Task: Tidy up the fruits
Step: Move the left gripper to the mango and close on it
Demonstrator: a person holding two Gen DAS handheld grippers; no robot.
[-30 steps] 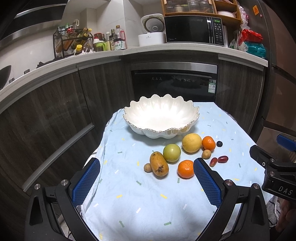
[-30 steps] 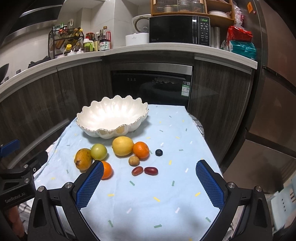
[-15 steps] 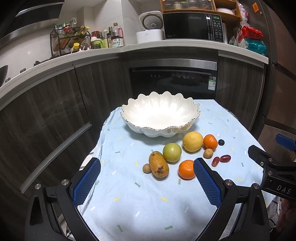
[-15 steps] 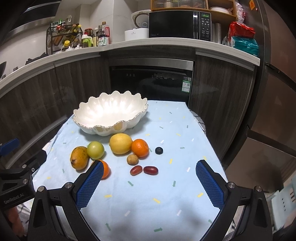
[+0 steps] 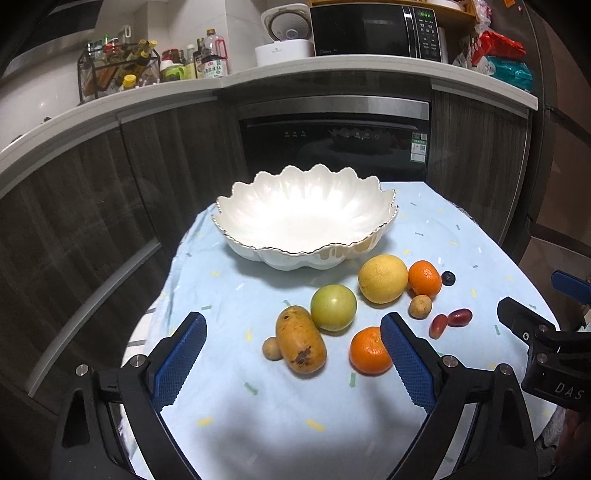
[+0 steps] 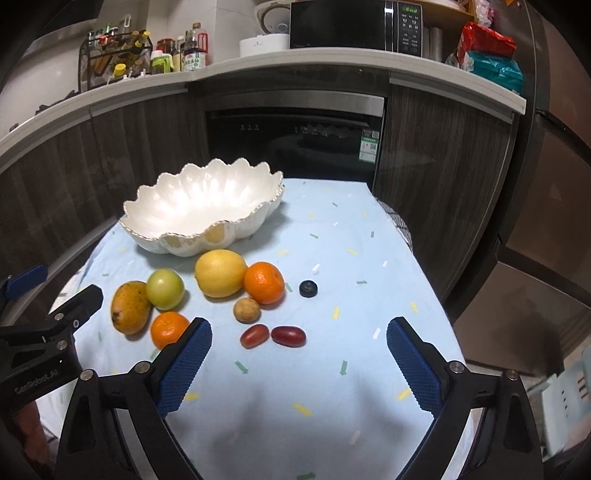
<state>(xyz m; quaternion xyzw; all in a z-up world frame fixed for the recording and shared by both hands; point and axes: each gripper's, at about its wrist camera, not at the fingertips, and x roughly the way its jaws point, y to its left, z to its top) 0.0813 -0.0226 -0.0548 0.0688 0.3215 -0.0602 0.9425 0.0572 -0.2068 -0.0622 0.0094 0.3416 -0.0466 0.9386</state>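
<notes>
Lying in a loose group on the light-blue tablecloth (image 5: 295, 424) near the table's front edge, the fruits run left to right: a small brown fruit (image 5: 271, 348) touching a mango (image 5: 300, 345), a green apple (image 5: 333, 307), an orange (image 5: 369, 350) nearest the front edge, a yellow citrus (image 5: 383, 278), a second orange (image 5: 424, 278) touching it, a second small brown fruit (image 5: 420, 307), two red grapes (image 5: 447, 322) and a blueberry (image 5: 448, 278).

Behind them, toward the table's far edge and left of centre, stands a white scalloped bowl (image 5: 306, 218), holding no fruit.

Left gripper (image 5: 291, 365): jaws wide apart, having just closed slightly, nothing between the pads; it hovers over the front-left area, the mango ahead of the gap.

Right gripper (image 6: 298, 365): jaws wide apart, likewise just closed slightly, nothing gripped; it hovers over the front-right area, the grapes ahead.

Legible writing: "DAS" on the right gripper body in the left view; "GenRobot_AI", as far as it can be read, on the left gripper body in the right view; "End" on the microwave (image 5: 373, 31) display.
</notes>
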